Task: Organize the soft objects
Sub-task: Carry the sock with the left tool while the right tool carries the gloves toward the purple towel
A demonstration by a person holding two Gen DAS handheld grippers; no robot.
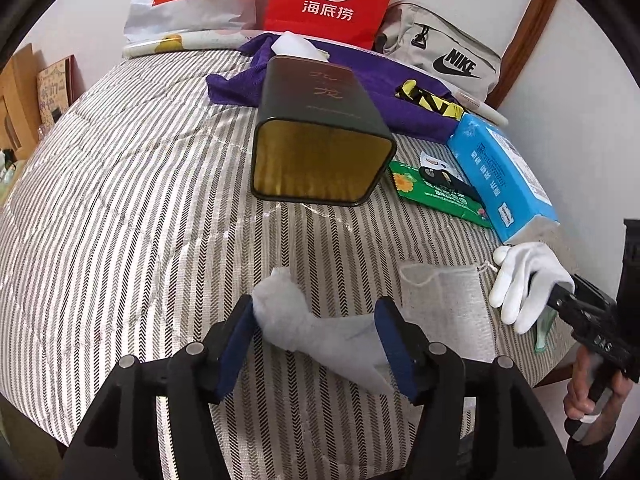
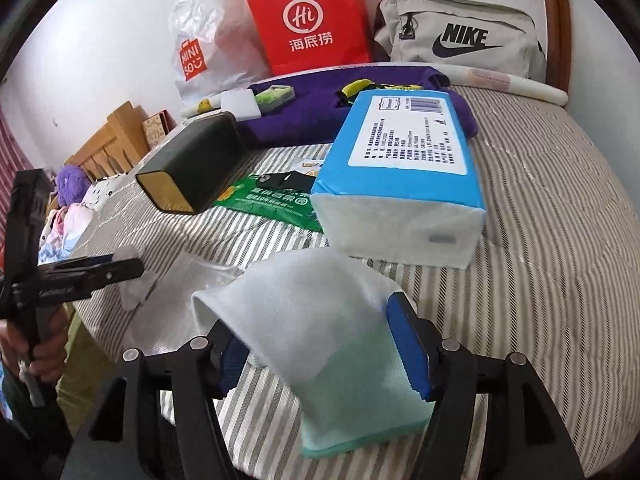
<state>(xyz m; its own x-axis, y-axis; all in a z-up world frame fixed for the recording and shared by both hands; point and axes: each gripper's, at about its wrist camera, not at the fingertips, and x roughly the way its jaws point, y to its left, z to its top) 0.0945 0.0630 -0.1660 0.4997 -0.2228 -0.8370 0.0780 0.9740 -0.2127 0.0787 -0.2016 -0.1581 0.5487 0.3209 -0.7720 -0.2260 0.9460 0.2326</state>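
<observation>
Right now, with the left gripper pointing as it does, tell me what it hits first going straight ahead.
Probably the dark rectangular tin, lying on its side with its gold open mouth facing the left gripper. Only striped bedcover shows between them, though the crumpled white cloth already sits between its fingers. Depth is uncertain.

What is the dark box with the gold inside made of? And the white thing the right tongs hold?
The dark box looks like metal, a tin: thin stiff walls, shiny brushed-gold inside. The white thing in the right tongs looks like a knit cotton glove with a mint-green cuff: soft, matte, it droops.
</observation>
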